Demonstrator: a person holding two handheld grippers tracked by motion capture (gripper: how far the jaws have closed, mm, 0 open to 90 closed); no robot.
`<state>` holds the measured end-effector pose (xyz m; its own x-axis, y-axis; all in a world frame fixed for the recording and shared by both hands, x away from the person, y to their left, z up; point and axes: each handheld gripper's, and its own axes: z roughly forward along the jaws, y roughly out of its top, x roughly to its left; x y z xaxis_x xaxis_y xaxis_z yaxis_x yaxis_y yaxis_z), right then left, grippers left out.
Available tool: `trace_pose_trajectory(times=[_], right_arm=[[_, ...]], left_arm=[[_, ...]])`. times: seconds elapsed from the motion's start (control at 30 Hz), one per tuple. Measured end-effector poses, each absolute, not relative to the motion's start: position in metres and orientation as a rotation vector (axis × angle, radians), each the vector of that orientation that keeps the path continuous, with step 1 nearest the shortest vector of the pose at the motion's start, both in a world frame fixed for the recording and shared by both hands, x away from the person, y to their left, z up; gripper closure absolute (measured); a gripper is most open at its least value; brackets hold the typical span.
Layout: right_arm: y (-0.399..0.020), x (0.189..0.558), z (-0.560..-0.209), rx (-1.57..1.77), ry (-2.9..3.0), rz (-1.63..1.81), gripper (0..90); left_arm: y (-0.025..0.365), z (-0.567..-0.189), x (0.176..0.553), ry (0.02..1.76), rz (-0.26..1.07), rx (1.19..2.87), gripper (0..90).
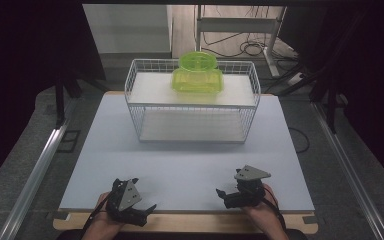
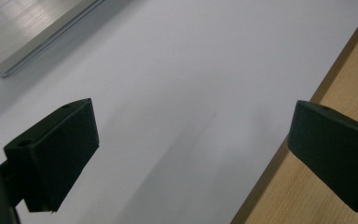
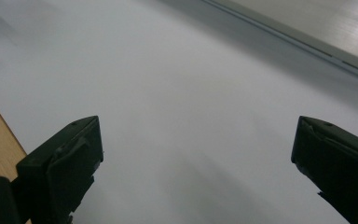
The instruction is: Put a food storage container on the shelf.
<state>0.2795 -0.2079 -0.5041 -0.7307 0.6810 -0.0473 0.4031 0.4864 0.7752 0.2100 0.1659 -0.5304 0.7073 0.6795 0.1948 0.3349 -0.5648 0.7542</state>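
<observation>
A white wire basket [image 1: 130, 82] with two shelves stands at the far middle of the table. On its upper shelf sits a lime-green translucent container [image 1: 198, 75] with a round lid. My left gripper [image 1: 144, 194] rests at the front left of the table. In the left gripper view its jaws [image 2: 191, 144] stand wide apart over bare mat and the wooden edge. My right gripper [image 1: 223, 197] rests at the front right. Its jaws [image 3: 196, 154] are also wide apart, with nothing between them. Both are far from the basket.
A pale grey mat [image 1: 180, 165] covers the table, with a wooden strip [image 1: 190, 222] along the front edge. Aluminium rails [image 1: 40, 167] run along both sides. Cables and a desk frame [image 1: 240, 30] lie on the floor behind.
</observation>
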Motion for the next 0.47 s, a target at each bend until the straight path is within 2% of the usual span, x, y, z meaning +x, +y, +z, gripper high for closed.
trace_pose_trajectory(times=[0.47], right_arm=[[-0.201, 0.282, -0.519, 0.928, 2.475, 1.034, 2.5]], left_arm=[[0.166, -0.531, 0.211, 0.771, 0.625, 2.2, 1.6]])
